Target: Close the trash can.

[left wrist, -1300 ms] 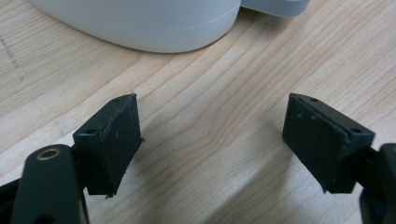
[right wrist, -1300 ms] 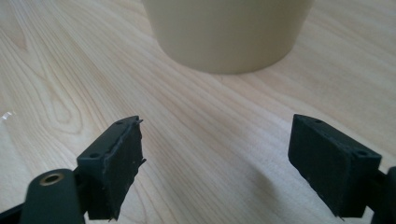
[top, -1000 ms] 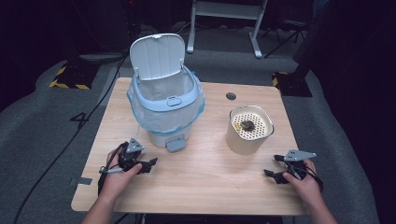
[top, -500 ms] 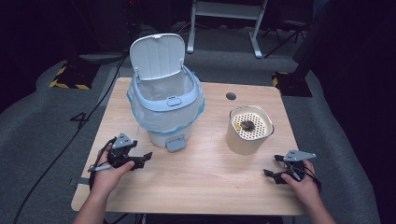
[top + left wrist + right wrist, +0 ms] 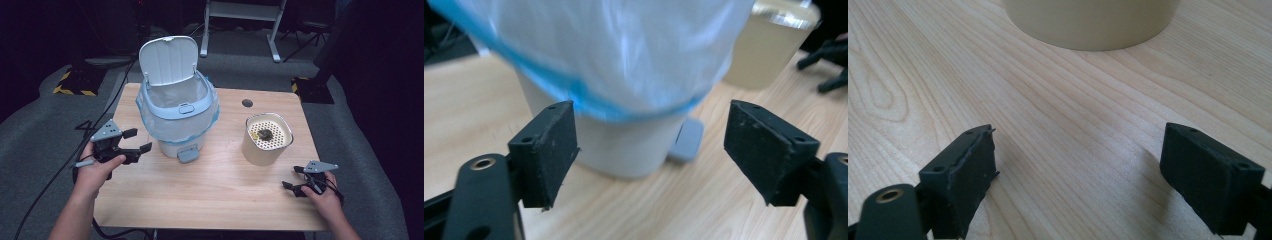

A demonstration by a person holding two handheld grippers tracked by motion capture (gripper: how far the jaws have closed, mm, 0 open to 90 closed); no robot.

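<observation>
A white pedal bin [image 5: 175, 142] with a pale blue rim, a blue-edged plastic liner [image 5: 162, 125] and its lid [image 5: 167, 60] up stands at the table's back left. My left gripper [image 5: 140, 140] hovers just left of it, open; the jaws have just closed a little with nothing between them. In the left gripper view the bin's body [image 5: 624, 150], its grey pedal [image 5: 686, 140] and the liner [image 5: 614, 50] lie ahead of my left gripper [image 5: 651, 150]. My right gripper [image 5: 291, 178] rests open on the table's front right, in front of a beige container [image 5: 260, 150].
The beige container has a perforated top with a dark lump [image 5: 265, 134] on it; its base [image 5: 1093, 20] lies ahead of my right gripper [image 5: 1078, 170]. A dark round hole [image 5: 247, 103] sits in the wooden table [image 5: 210, 195]. Cables trail off the table's left side.
My left hand has lifted its gripper off the table and drawn it left, toward the table's edge. The right hand has stayed put.
</observation>
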